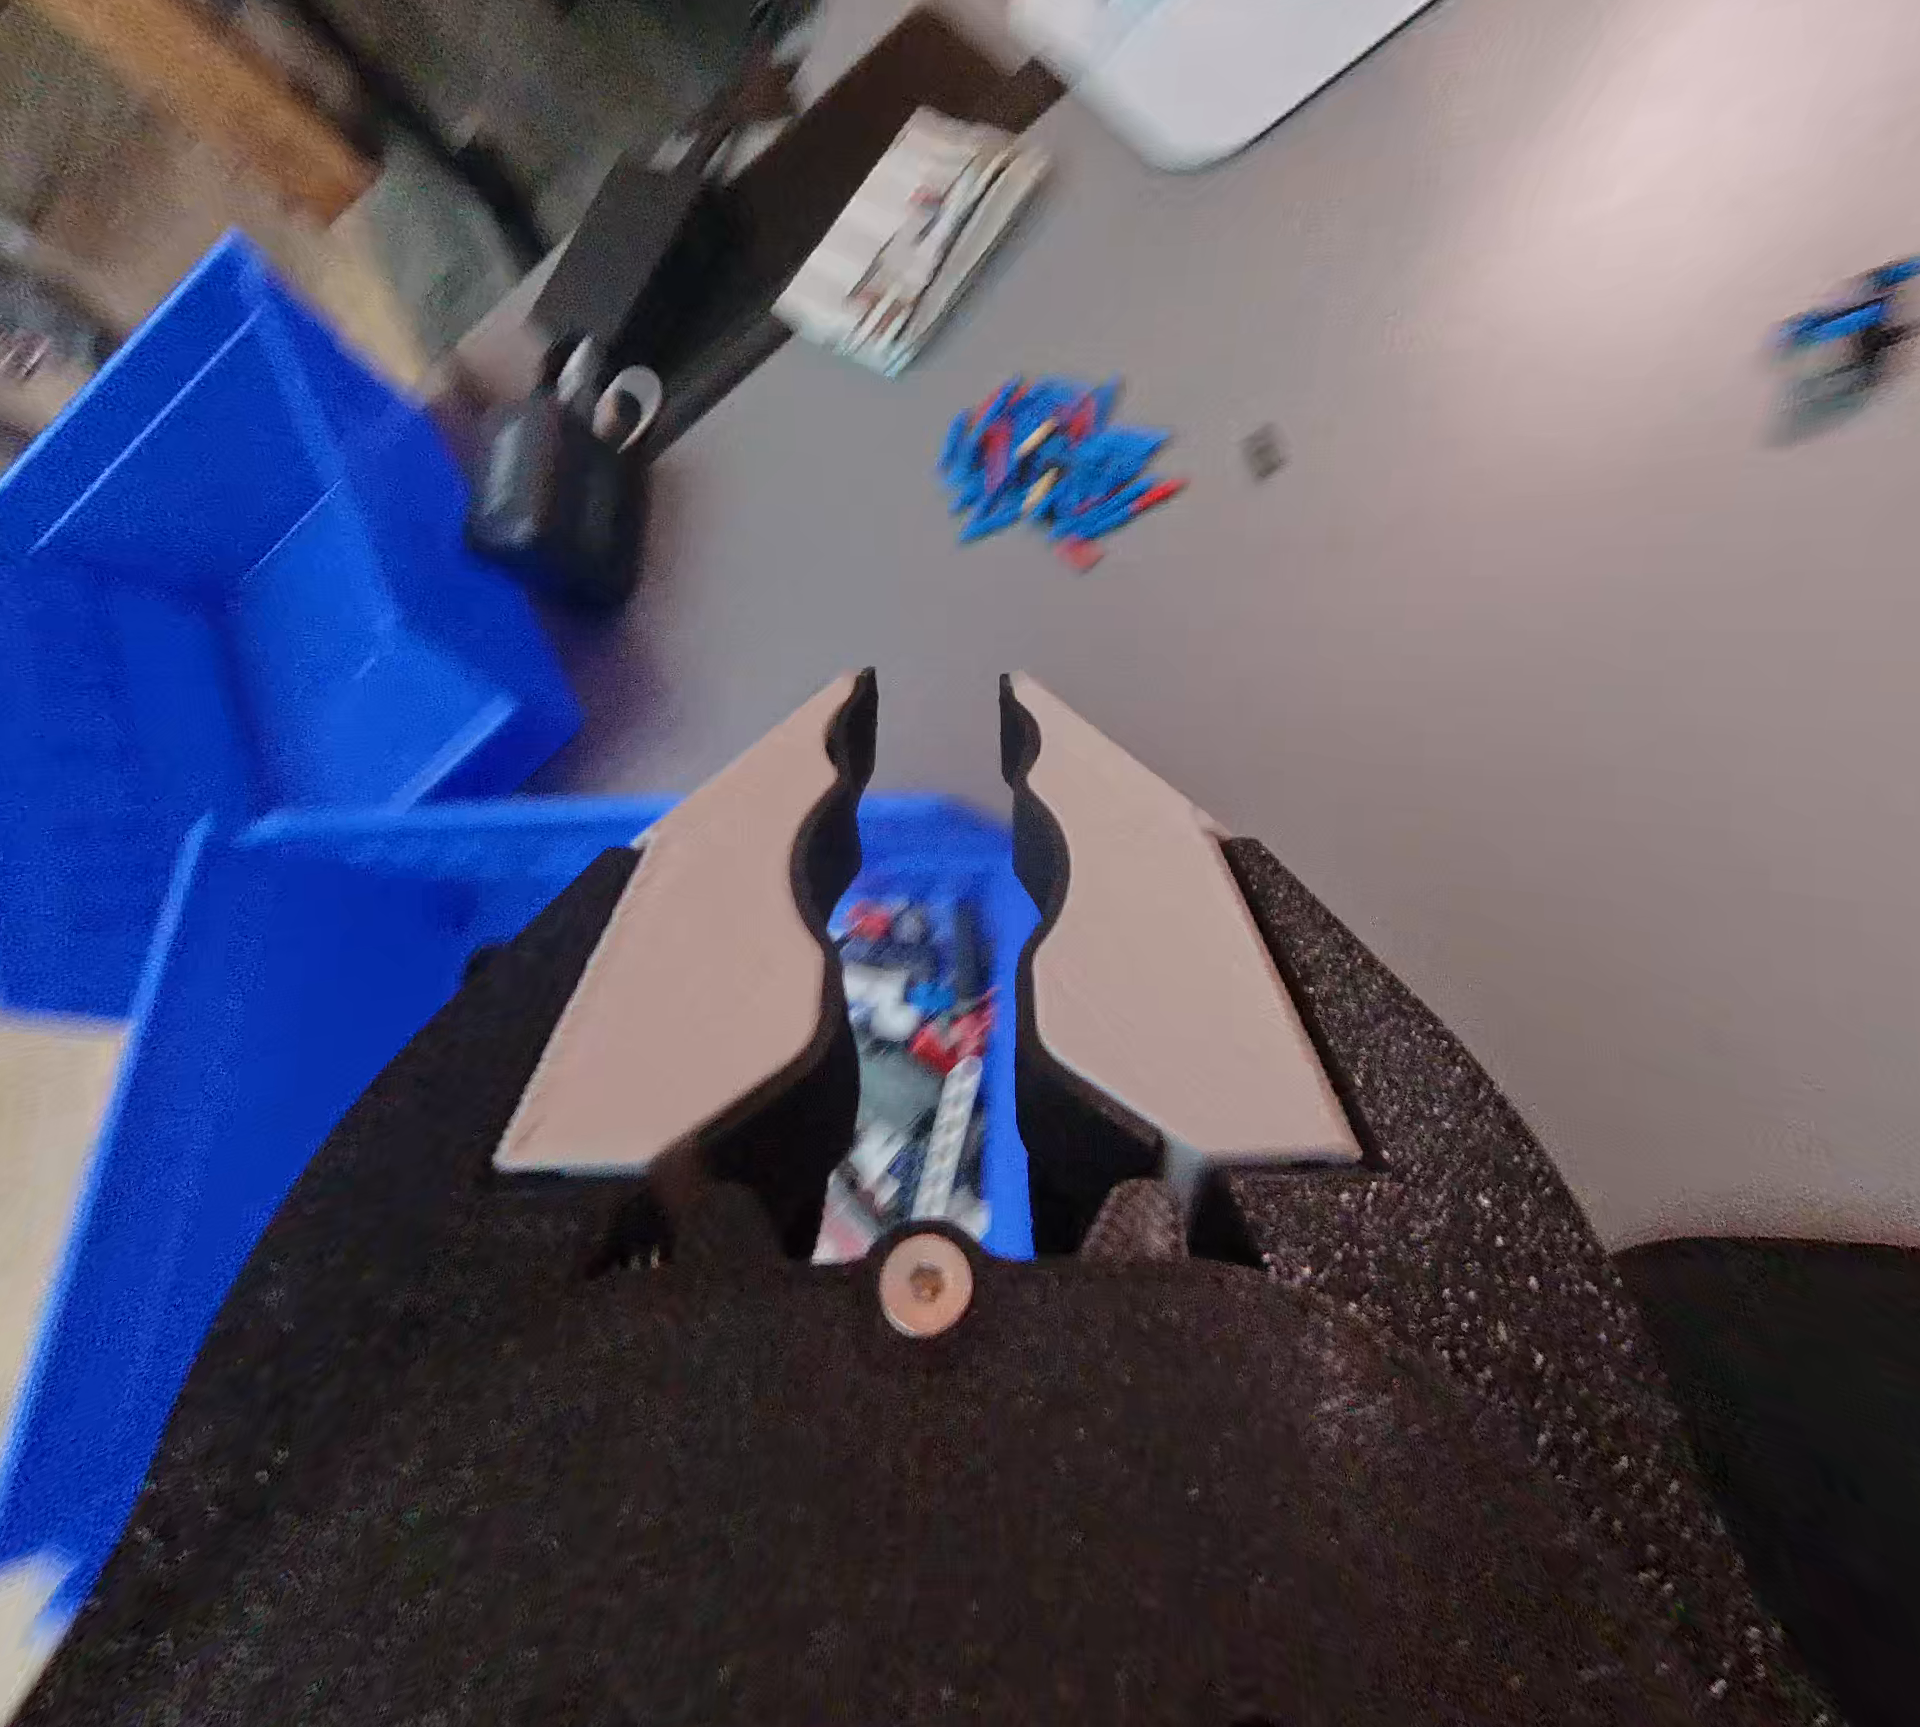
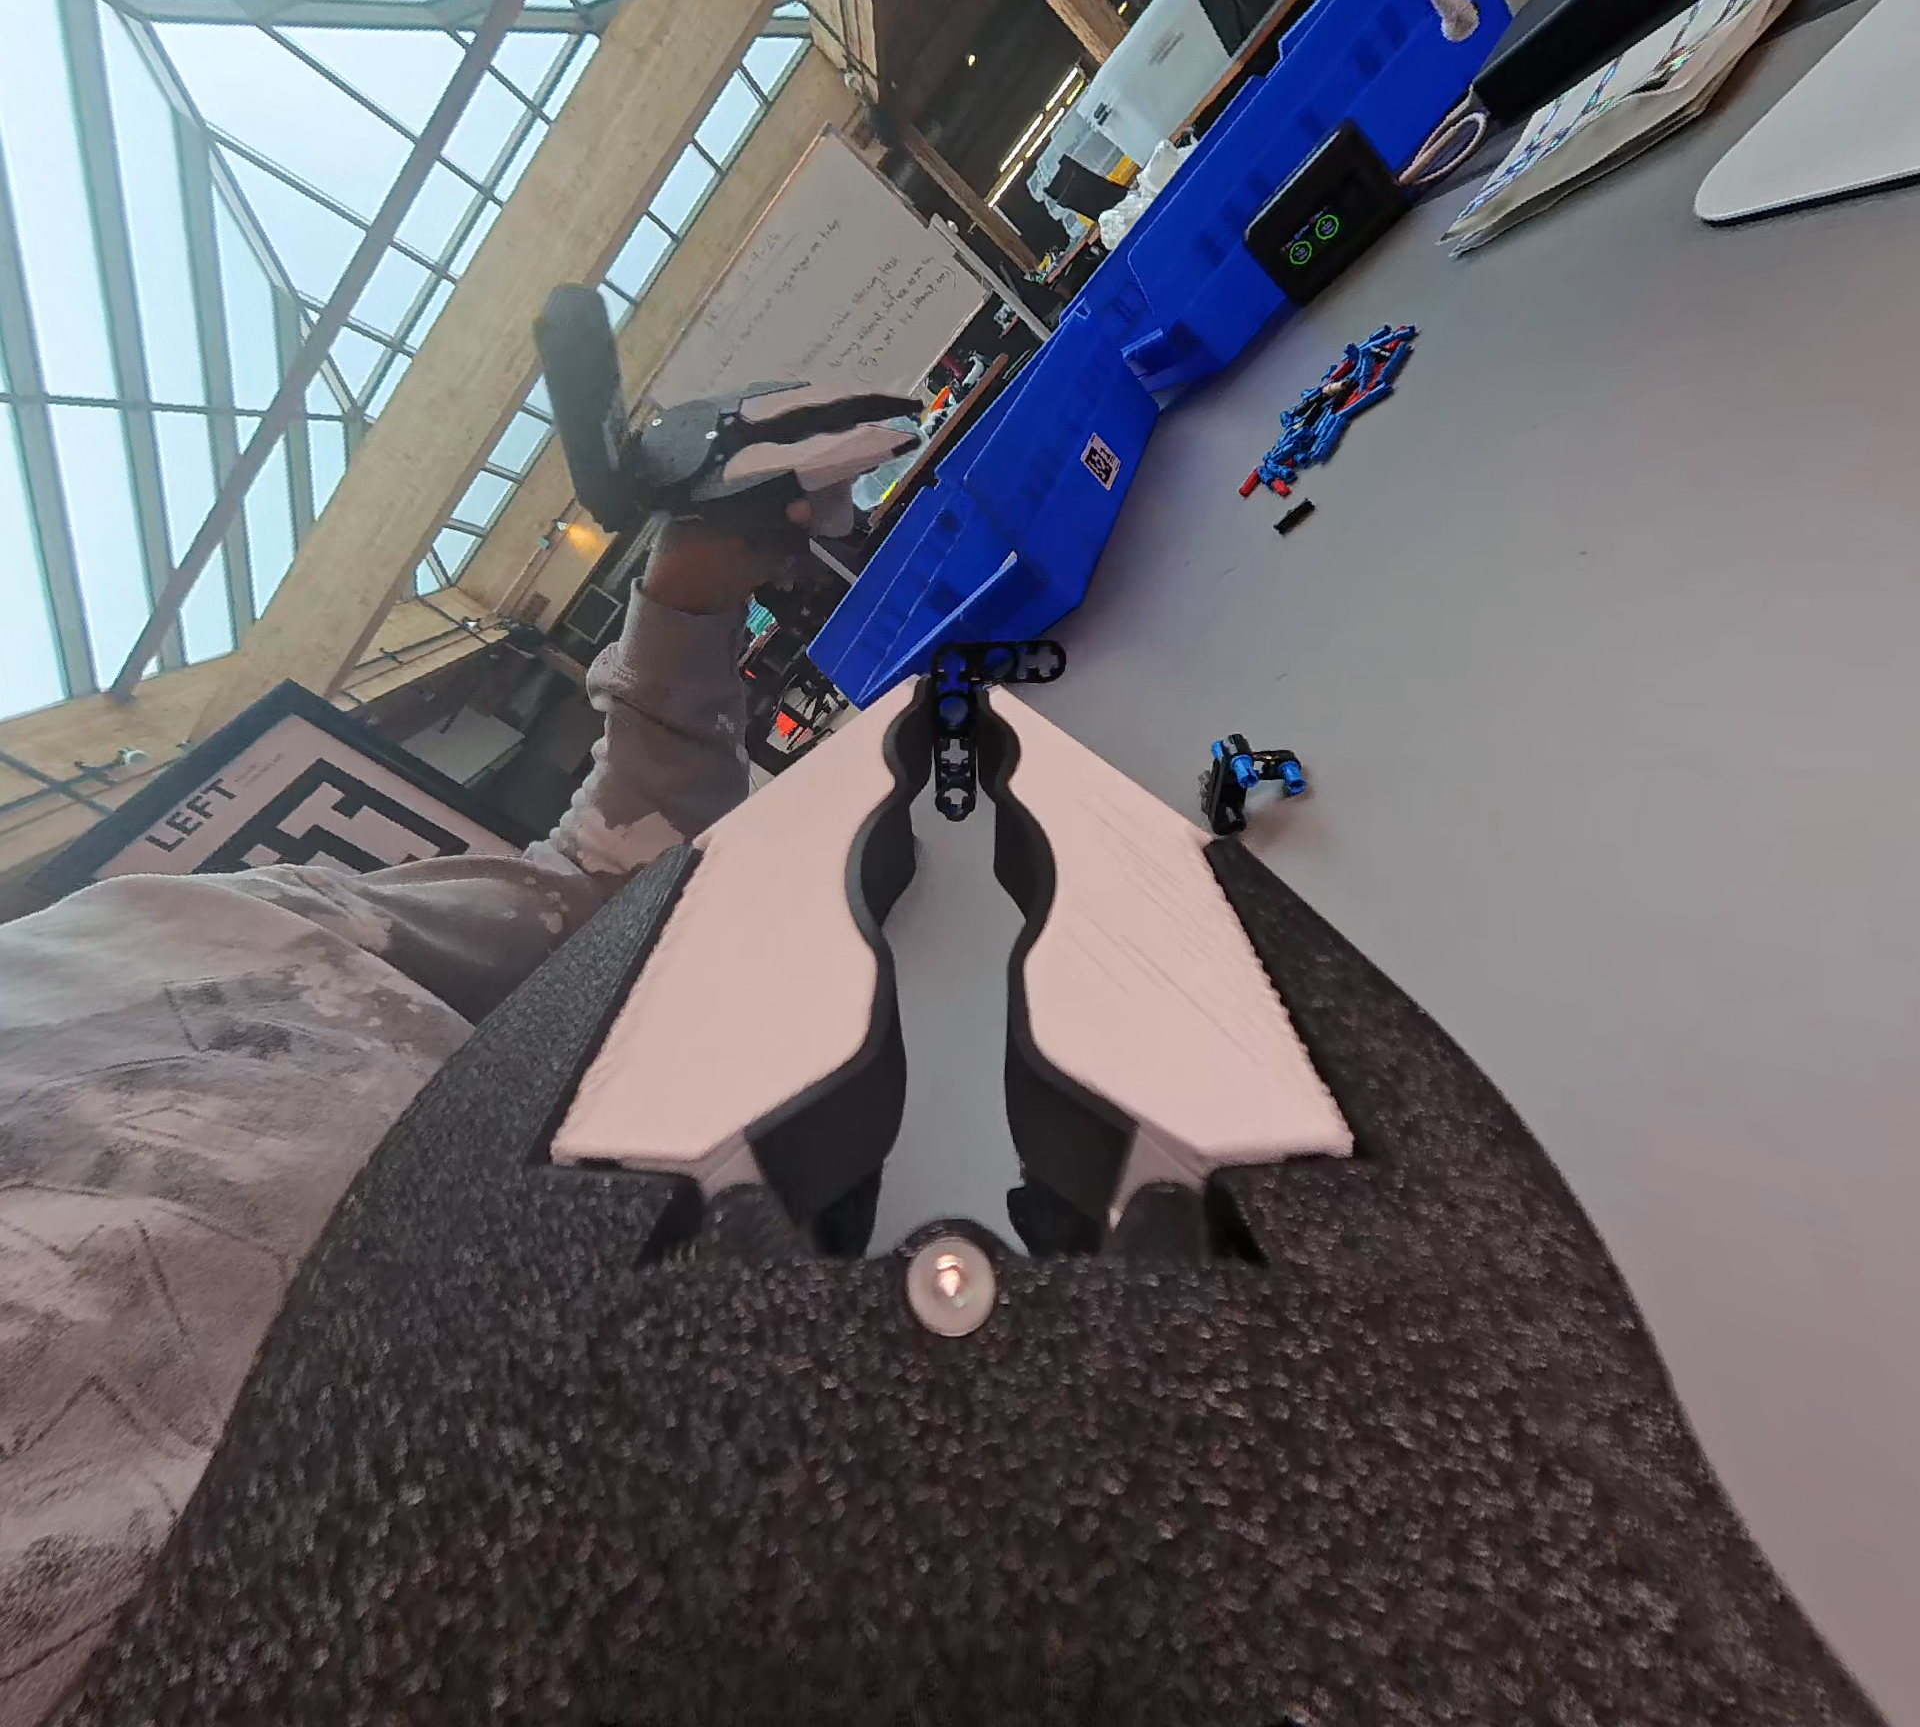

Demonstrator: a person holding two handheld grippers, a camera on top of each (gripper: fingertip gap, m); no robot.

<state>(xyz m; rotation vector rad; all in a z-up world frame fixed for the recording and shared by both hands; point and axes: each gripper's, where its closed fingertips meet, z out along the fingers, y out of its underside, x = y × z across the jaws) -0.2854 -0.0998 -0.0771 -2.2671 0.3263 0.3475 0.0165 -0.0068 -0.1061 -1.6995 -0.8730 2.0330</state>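
My left gripper (image 1: 938, 690) is open and empty, held above a blue bin (image 1: 312, 950) whose loose building pieces (image 1: 925, 1043) show between the fingers. The view is blurred. It also shows in the right wrist view (image 2: 883, 430), raised over the row of blue bins (image 2: 1195, 327). My right gripper (image 2: 961, 701) is shut on a black T-shaped beam with blue pins (image 2: 966, 721), held just above the grey table (image 2: 1558, 846). A small black and blue assembly (image 2: 1247, 778) lies on the table to its right. A pile of blue and red pins lies farther off (image 2: 1330, 410), also in the left wrist view (image 1: 1049, 462).
A second blue bin (image 1: 208, 514) stands beside the first. A small black device with green rings (image 2: 1320, 223) leans on the bins. A printed booklet (image 1: 925, 233) and a white stand base (image 1: 1247, 15) lie at the far side. A lone black piece (image 2: 1294, 516) lies near the pile. The gap from one gripper's tips to the other's is roughly 30 centimetres.
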